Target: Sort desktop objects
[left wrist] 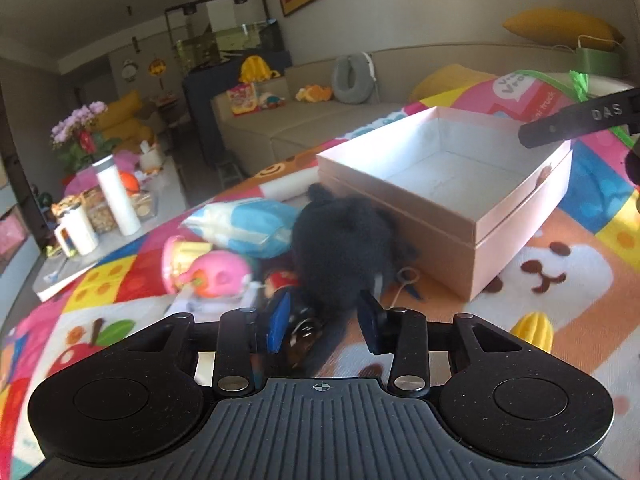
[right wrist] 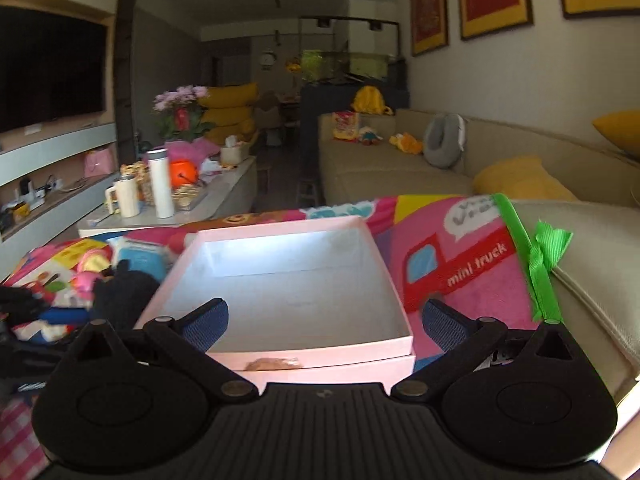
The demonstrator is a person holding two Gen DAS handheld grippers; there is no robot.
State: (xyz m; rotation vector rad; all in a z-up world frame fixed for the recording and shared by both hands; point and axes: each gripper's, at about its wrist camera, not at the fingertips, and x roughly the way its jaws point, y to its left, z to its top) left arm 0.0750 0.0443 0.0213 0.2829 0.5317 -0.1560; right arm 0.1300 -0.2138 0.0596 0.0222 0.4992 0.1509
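A: Black, fuzzy plush toy (left wrist: 340, 240) lies on the colourful patchwork play mat (left wrist: 560, 280), its far side touching the side wall of the open pale pink cardboard box (left wrist: 520, 236). Left tongs (left wrist: 326, 322) drawn in close, blue pads at the toy's near edge. Picture is smeared there; I read them as clamped on the plush toy, though how much fur they have is unclear.

B: Right tongs (right wrist: 324, 320)?

A: Spread wide, nothing between them, hanging over the near rim of the box. Box interior is bare.

B: Other items left to sort?

A: A heap just left of the plush toy: blue-and-white soft pouch (left wrist: 244, 226), pink round plastic toy (left wrist: 216, 276), a small red-and-blue figure (left wrist: 280, 280) only partly legible. A yellow ridged toy (left wrist: 534, 330) sits apart on the right. A thin string loop (left wrist: 406, 278) lies near the box wall.

B: Risks?

A: My judgement:
- Grip is at the toy's edge; soft pile may slip out on the lift.
- Toy sits hard against the box wall, so a low carry could shove or tip the box rather than clear its rim.
- The string loop or the small figure could snag and come along.
- Right tongs occupy the space over the box; both tools could meet there.
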